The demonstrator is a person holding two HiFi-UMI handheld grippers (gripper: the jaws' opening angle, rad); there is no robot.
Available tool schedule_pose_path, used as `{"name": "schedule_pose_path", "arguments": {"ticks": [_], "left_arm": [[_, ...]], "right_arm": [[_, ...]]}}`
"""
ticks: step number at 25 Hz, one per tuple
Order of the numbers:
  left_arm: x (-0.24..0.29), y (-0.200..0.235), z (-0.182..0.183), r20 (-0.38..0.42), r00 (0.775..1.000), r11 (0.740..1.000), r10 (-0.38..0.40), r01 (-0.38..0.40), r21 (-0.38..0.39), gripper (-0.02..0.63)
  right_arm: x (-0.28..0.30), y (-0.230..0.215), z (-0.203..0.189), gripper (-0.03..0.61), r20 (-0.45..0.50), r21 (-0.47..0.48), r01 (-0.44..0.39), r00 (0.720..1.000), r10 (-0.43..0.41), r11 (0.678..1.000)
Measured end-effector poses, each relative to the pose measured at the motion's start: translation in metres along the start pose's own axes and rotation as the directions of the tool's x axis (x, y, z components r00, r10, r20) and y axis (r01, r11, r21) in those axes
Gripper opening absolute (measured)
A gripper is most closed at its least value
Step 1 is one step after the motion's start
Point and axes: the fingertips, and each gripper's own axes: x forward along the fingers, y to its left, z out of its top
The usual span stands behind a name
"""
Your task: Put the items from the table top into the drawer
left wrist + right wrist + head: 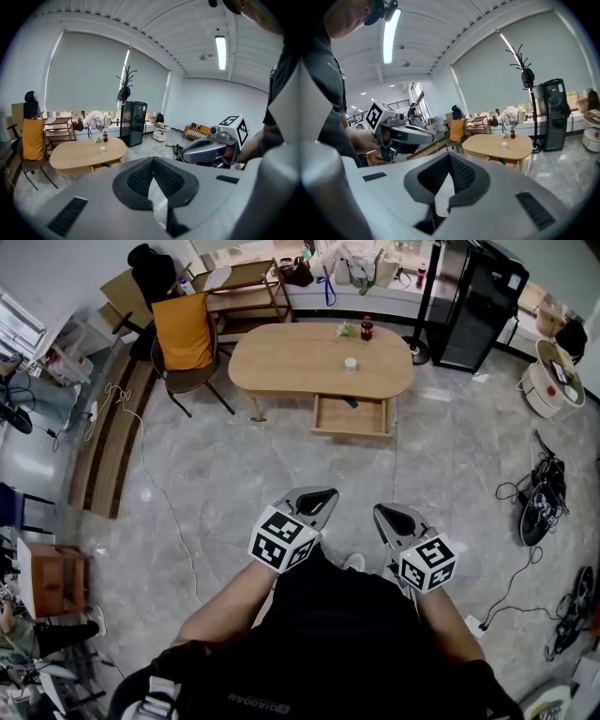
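Note:
The oval wooden table [281, 362] stands far ahead across the floor, with its drawer [352, 418] pulled open at the front. On the top stand a dark soda bottle [367, 328], a small white cup [351, 364] and a small green item [345, 329]. A small dark item [350, 402] lies in the drawer. My left gripper [317, 495] and right gripper [392, 514] are held close to my body, both shut and empty, far from the table. The left gripper view shows the left gripper [153, 159] and the table [79, 152]; the right gripper view shows the right gripper [450, 154].
A chair with an orange cushion [183, 334] stands at the table's left end. A black fridge [478, 306] is behind it on the right, a wooden shelf [244, 287] behind on the left. Cables [539, 498] lie on the floor at right, a low wooden bench [112, 427] at left.

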Motion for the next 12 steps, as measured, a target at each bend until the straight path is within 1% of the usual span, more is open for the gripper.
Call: {"name": "schedule_pose_path", "arguments": {"ticks": [4, 7, 9, 12], "left_arm": [[0.004, 0.016, -0.007, -0.042, 0.999, 1.000, -0.014, 0.014, -0.010, 0.005], [0.007, 0.034, -0.013, -0.081, 0.996, 1.000, -0.023, 0.022, -0.017, 0.005], [0.010, 0.051, -0.010, -0.091, 0.995, 0.999, -0.029, 0.027, -0.021, 0.005], [0.014, 0.082, 0.003, -0.086, 0.996, 0.999, -0.038, 0.036, -0.021, 0.005]], "right_arm": [[0.024, -0.004, -0.003, 0.005, -0.053, -0.010, 0.027, 0.998, -0.027, 1.000], [0.046, -0.004, 0.000, 0.005, -0.079, -0.019, 0.013, 0.997, -0.014, 1.000], [0.063, -0.006, 0.004, 0.005, -0.094, -0.021, 0.003, 0.996, -0.005, 1.000], [0.093, -0.011, 0.014, 0.005, -0.125, -0.028, 0.005, 0.992, -0.009, 1.000]]}}
